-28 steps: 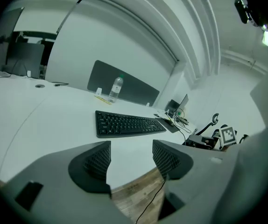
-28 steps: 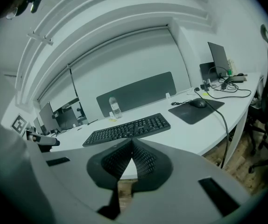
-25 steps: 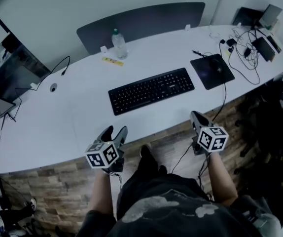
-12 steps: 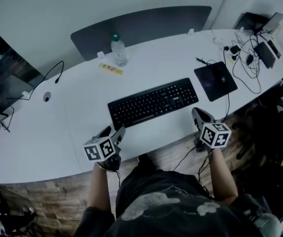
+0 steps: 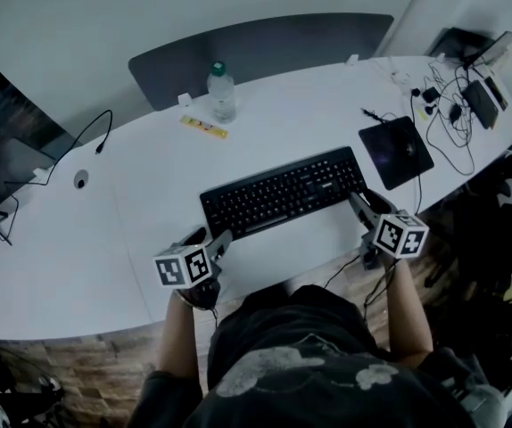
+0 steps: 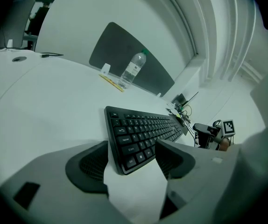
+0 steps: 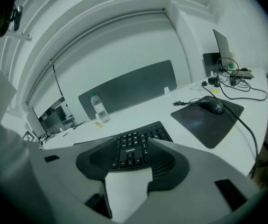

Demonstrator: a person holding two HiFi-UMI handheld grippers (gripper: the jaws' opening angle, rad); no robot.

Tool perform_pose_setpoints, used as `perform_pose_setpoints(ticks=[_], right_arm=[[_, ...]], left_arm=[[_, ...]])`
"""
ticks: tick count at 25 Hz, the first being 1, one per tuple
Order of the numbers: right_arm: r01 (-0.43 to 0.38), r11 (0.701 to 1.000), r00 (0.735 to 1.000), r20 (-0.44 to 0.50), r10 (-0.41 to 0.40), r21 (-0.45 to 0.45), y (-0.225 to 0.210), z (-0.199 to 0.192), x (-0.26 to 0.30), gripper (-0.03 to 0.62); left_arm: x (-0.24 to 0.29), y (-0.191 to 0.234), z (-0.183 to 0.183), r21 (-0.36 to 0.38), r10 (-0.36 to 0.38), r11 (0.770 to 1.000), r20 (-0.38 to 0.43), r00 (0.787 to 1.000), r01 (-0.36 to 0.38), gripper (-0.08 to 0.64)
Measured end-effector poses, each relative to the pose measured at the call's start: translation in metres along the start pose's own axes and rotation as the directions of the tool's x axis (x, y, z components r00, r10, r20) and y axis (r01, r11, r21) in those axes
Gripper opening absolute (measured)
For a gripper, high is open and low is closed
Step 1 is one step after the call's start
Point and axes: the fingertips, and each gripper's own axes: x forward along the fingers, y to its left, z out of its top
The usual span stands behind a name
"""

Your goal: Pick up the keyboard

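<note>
keyboard (image 5: 283, 191) flat on bench (image 5: 131, 194), near front edge | left tool (image 5: 210, 236) released, just opened wider, straddling keyboard's left end, ungripped | right tool (image 5: 360, 201) released, just opening, straddling right end

White curved surface (image 5: 86, 239) before me. Water bottle (image 5: 223, 92) upright at 12 o'clock of my head view, green cap. Yellow strip (image 5: 204, 127) flat just beside it, at its 7. Grey divider panel (image 5: 265, 47) behind bottle. Dark mouse pad (image 5: 390, 163) at 2 o'clock, mouse (image 7: 212, 106) on it. Cable tangle (image 5: 448, 114) farther out at 2. Round grommet (image 5: 80, 180) at 9.
</note>
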Motion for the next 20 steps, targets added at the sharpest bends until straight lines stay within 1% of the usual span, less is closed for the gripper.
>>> perform_pose_setpoints(ticks=[3, 6, 9, 11, 15, 20], right_arm=[[-0.005, 0.999, 1.000, -0.008, 0.005, 0.050, -0.008, 0.001, 0.000, 0.243], [0.001, 0.997, 1.000, -0.022, 0.001, 0.078, -0.020, 0.001, -0.003, 0.270], [0.012, 0.998, 0.999, -0.039, -0.010, 0.063, -0.034, 0.004, -0.001, 0.270], [0.009, 0.998, 0.999, -0.053, -0.006, 0.059, -0.042, 0.006, 0.002, 0.270], [-0.017, 0.999, 0.994, -0.103, 0.022, 0.048, -0.054, 0.011, 0.018, 0.268], [-0.057, 0.998, 0.989, -0.136, 0.060, 0.030, -0.069, 0.026, 0.039, 0.264]], left_arm=[[0.005, 0.001, 0.000, -0.012, -0.005, 1.000, -0.013, 1.000, 0.004, 0.301], [0.009, 0.003, -0.002, -0.026, 0.004, 1.000, -0.024, 1.000, -0.005, 0.301], [0.010, 0.006, -0.004, -0.025, 0.027, 0.999, -0.039, 0.999, -0.028, 0.301], [0.010, 0.007, -0.004, -0.036, 0.027, 0.999, -0.045, 0.999, -0.029, 0.301], [0.015, 0.005, -0.001, -0.051, 0.006, 0.999, -0.051, 0.999, -0.009, 0.301], [0.020, 0.005, 0.003, -0.082, 0.004, 0.997, -0.082, 0.997, -0.011, 0.301]])
